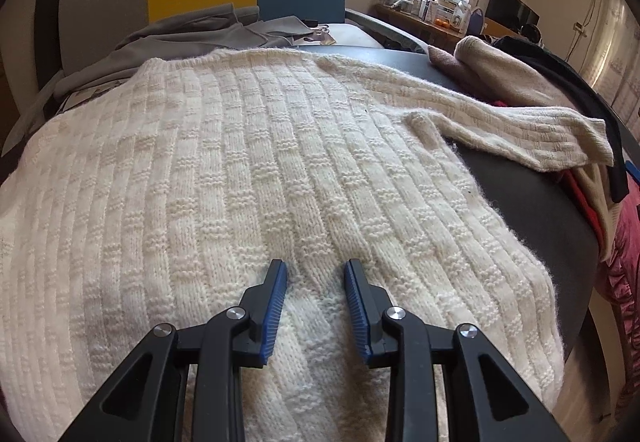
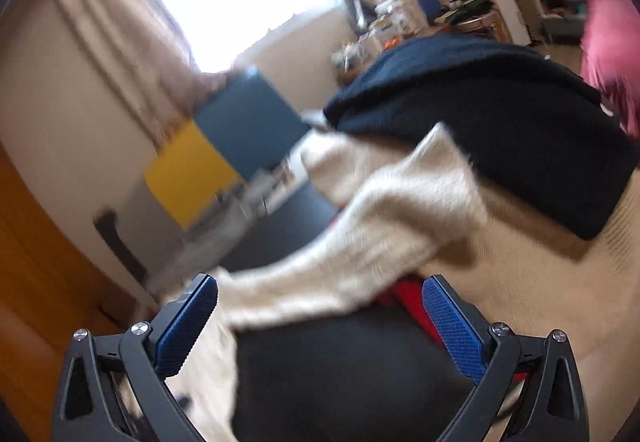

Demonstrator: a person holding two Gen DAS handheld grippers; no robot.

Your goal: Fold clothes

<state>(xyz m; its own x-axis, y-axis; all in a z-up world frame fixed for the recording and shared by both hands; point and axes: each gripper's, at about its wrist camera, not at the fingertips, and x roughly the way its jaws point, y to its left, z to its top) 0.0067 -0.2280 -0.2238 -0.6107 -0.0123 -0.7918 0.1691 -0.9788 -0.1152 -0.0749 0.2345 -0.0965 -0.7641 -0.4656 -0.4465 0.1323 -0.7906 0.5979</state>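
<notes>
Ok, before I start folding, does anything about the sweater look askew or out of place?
Mostly fine: the cream sweater lies flat on the dark surface. Its sleeve sticks out sideways, with the cuff resting on the clothes pile rather than the surface. Both grippers, left and right, are open and empty.

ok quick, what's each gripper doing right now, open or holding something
left gripper: open, empty, over the cream knit sweater.
right gripper: open wide, empty, near the sweater sleeve.
</notes>
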